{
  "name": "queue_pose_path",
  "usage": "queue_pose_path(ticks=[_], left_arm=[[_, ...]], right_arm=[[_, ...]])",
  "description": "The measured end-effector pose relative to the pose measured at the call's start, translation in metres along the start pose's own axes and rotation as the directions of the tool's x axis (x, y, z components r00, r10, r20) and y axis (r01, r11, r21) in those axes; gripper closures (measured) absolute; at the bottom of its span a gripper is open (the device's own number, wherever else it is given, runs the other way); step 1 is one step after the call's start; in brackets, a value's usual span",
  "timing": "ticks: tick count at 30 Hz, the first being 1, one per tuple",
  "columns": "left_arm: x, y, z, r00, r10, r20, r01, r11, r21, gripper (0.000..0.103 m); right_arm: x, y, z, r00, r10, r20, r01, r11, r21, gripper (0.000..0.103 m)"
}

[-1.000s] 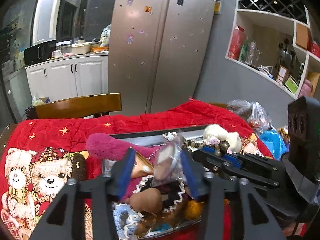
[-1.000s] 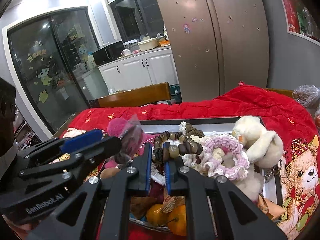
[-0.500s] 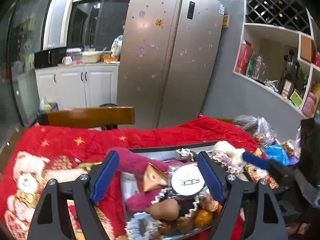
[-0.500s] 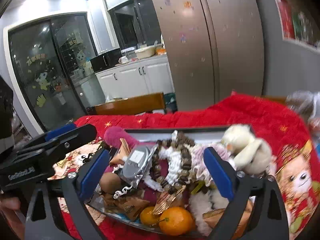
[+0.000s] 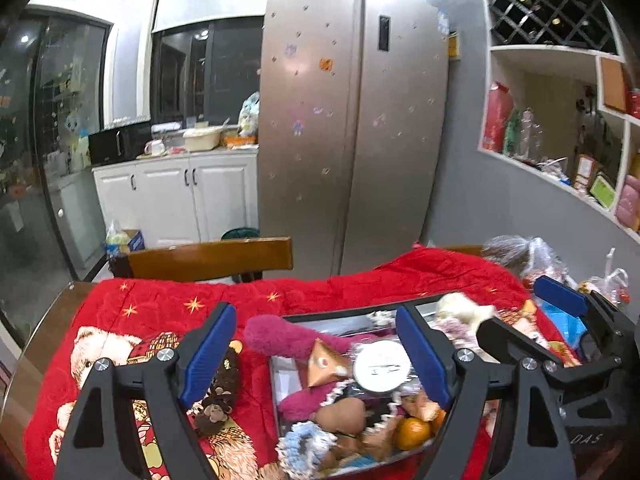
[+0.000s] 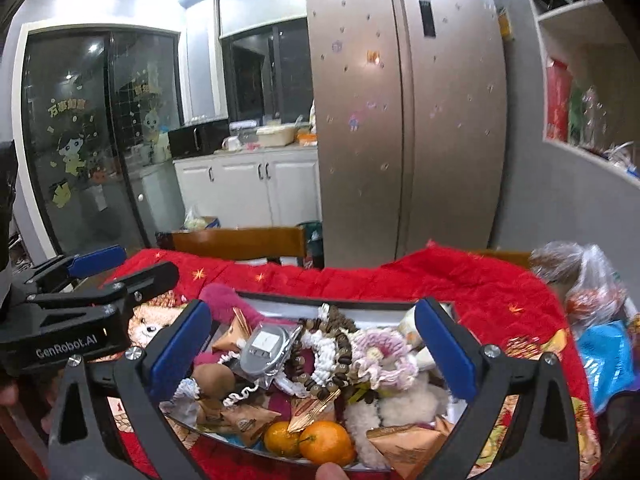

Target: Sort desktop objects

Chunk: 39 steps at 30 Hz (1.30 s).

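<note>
Both claws spread wide, gripping nothing: left gripper [image 5: 316, 356] hangs over the left part of the tray [image 6: 280, 302], right gripper [image 6: 314, 346] over its middle, the two tools close side by side. Main risk, as a guess: the pile is tangled, so closing on one piece could drag neighbours out with it; the wooden bead bracelet [image 6: 340, 356] lies looped through the white cord [image 6: 324, 354] and touches the pink crocheted ring [image 6: 380, 354]. The silver foil pouch [image 6: 266, 346] looks slick and leans on the heap, likely to slide out of a pinch. The oranges [image 6: 326, 442] at the near rim could roll off onto the red cloth [image 6: 440, 280] if bumped. The grippers could also knock each other, being this close. The tray sits mid-table on the cloth, crammed: magenta plush [image 5: 280, 338] far left, cream plush toy [image 6: 404, 404] near right, snack packets, a brown round thing. A small brown monkey toy [image 5: 218, 404] lies outside the tray on the cloth, left of it.
</note>
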State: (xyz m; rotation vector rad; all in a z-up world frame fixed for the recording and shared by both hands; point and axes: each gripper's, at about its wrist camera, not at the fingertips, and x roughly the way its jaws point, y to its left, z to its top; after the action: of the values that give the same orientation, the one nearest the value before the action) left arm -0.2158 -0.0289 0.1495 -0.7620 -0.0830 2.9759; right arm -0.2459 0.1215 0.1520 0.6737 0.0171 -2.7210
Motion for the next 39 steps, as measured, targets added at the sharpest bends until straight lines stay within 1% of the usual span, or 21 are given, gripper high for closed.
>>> queue_pose_path(ticks=[2, 4, 7, 8, 9, 10, 12, 14, 16, 19, 22, 24, 25, 26, 28, 29, 30, 33, 36, 38, 39], left_arm=[[-0.016, -0.004, 0.002, 1.0, -0.012, 0.016, 0.012, 1.0, 0.002, 0.019], [-0.035, -0.007, 0.002, 0.999, -0.042, 0.031, 0.042, 0.999, 0.0, 0.019], [-0.061, -0.01, 0.001, 0.996, -0.067, 0.064, 0.067, 0.998, -0.008, 0.018], [-0.073, -0.012, 0.0, 0.994, -0.075, 0.074, 0.075, 0.997, -0.006, 0.016], [-0.08, -0.014, 0.0, 0.995, -0.065, 0.075, 0.065, 0.998, -0.007, 0.016], [-0.084, -0.014, 0.0, 0.996, -0.051, 0.074, 0.051, 0.999, -0.009, 0.015], [-0.098, -0.014, -0.002, 0.996, -0.022, 0.083, 0.024, 0.999, -0.024, 0.015], [-0.114, -0.013, -0.008, 0.994, -0.023, 0.108, 0.026, 0.999, -0.033, 0.015], [-0.123, -0.013, -0.014, 0.993, -0.015, 0.116, 0.018, 0.999, -0.03, 0.013], [-0.132, -0.018, -0.029, 0.995, 0.007, 0.101, -0.008, 1.0, 0.006, 0.0], [-0.14, -0.025, -0.055, 0.993, 0.028, 0.118, -0.033, 0.999, 0.04, 0.0], [-0.143, -0.026, -0.075, 0.988, 0.056, 0.141, -0.061, 0.998, 0.031, 0.0], [-0.143, -0.025, -0.085, 0.988, 0.074, 0.138, -0.077, 0.997, 0.022, 0.0], [-0.141, -0.026, -0.096, 0.989, 0.094, 0.115, -0.097, 0.995, 0.02, 0.0], [-0.136, -0.027, -0.115, 0.994, 0.075, 0.074, -0.078, 0.996, 0.044, 0.0], [-0.131, -0.03, -0.126, 0.997, 0.066, 0.041, -0.068, 0.995, 0.07, 0.0], [-0.129, -0.032, -0.135, 0.997, 0.064, 0.032, -0.067, 0.994, 0.086, 0.0], [-0.127, -0.036, -0.165, 0.995, 0.061, 0.077, -0.069, 0.992, 0.11, 0.0], [-0.125, -0.028, -0.184, 0.997, 0.016, 0.07, -0.022, 0.997, 0.076, 0.0], [-0.123, -0.018, -0.191, 0.999, 0.0, 0.047, 0.0, 1.0, 0.009, 0.0], [-0.123, -0.014, -0.192, 0.999, 0.001, 0.048, -0.001, 1.0, -0.014, 0.0]], right_arm=[[-0.024, 0.003, 0.004, 0.999, -0.002, 0.034, 0.002, 1.0, 0.015, 0.0], [-0.048, 0.006, 0.008, 0.998, -0.008, 0.056, 0.008, 1.0, -0.004, 0.0], [-0.081, 0.008, 0.014, 0.994, -0.074, 0.084, 0.075, 0.997, -0.002, 0.0], [-0.093, 0.008, 0.016, 0.993, -0.078, 0.092, 0.078, 0.997, 0.004, 0.0], [-0.103, 0.008, 0.017, 0.993, -0.064, 0.097, 0.063, 0.998, 0.014, 0.0], [-0.116, 0.007, 0.018, 0.995, -0.033, 0.097, 0.03, 0.999, 0.029, 0.0], [-0.13, 0.006, 0.019, 0.995, -0.011, 0.097, 0.007, 0.999, 0.048, 0.0], [-0.149, 0.01, 0.015, 0.992, -0.014, 0.123, 0.007, 0.998, 0.06, 0.0], [-0.162, 0.013, 0.007, 0.99, -0.027, 0.142, 0.02, 0.998, 0.055, 0.0], [-0.178, 0.018, -0.011, 0.986, -0.035, 0.16, 0.03, 0.999, 0.036, 0.0], [-0.181, 0.022, -0.03, 0.988, -0.023, 0.151, 0.019, 1.0, 0.024, 0.0], [-0.18, 0.024, -0.044, 0.99, -0.019, 0.14, 0.016, 1.0, 0.02, 0.0], [-0.181, 0.026, -0.053, 0.99, -0.026, 0.139, 0.023, 0.999, 0.022, 0.0], [-0.182, 0.027, -0.062, 0.99, -0.036, 0.139, 0.033, 0.999, 0.027, 0.0], [-0.18, 0.03, -0.079, 0.991, -0.036, 0.13, 0.034, 0.999, 0.02, 0.0], [-0.177, 0.031, -0.086, 0.992, -0.034, 0.125, 0.032, 0.999, 0.017, 0.0], [-0.173, 0.032, -0.095, 0.992, -0.034, 0.119, 0.032, 0.999, 0.015, 0.0], [-0.165, 0.034, -0.122, 0.994, -0.049, 0.103, 0.048, 0.999, 0.019, 0.0], [-0.154, 0.035, -0.143, 0.995, -0.063, 0.079, 0.062, 0.998, 0.01, 0.0], [-0.149, 0.037, -0.155, 0.993, -0.082, 0.081, 0.083, 0.997, -0.006, 0.0], [-0.147, 0.037, -0.16, 0.993, -0.093, 0.079, 0.094, 0.996, -0.006, 0.0]])
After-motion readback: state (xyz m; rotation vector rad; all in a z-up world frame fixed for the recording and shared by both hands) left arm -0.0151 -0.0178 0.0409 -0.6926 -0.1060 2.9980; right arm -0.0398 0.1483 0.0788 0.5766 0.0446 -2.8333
